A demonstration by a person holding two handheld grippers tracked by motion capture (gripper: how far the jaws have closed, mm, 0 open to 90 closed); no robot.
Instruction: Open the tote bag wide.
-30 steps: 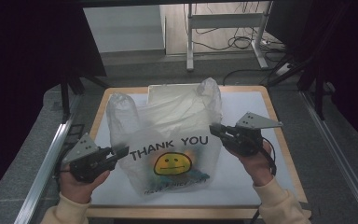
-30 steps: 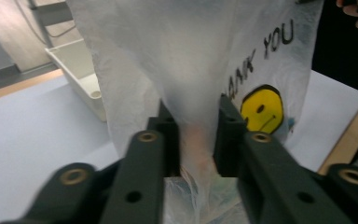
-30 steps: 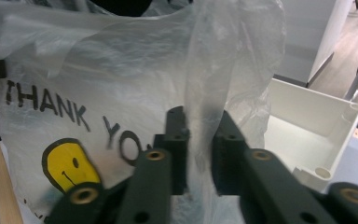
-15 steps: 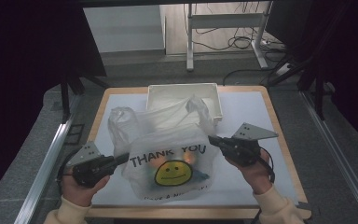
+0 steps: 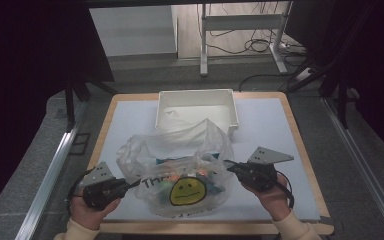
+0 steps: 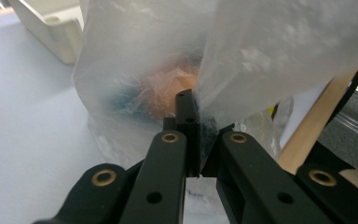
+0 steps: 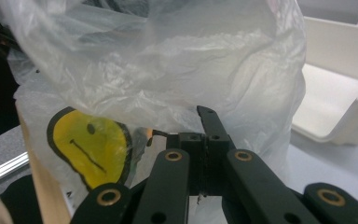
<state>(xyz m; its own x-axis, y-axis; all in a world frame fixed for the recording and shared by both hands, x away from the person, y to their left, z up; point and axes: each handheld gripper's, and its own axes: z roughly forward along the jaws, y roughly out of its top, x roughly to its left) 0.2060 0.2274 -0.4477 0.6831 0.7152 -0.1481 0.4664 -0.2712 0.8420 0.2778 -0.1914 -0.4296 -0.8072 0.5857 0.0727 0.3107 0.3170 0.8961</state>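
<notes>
Plastic bag point(image 5: 182, 172) near-centre on worktop point(image 5: 130, 125), each side pinched by a tight-closed tool: left tool point(image 5: 130, 184), right tool point(image 5: 231, 167) | risk: thin film tears or slips free, goods inside spill | bag slumped, mouth toward far tray point(image 5: 196, 107), long axis left-right between tools
</notes>
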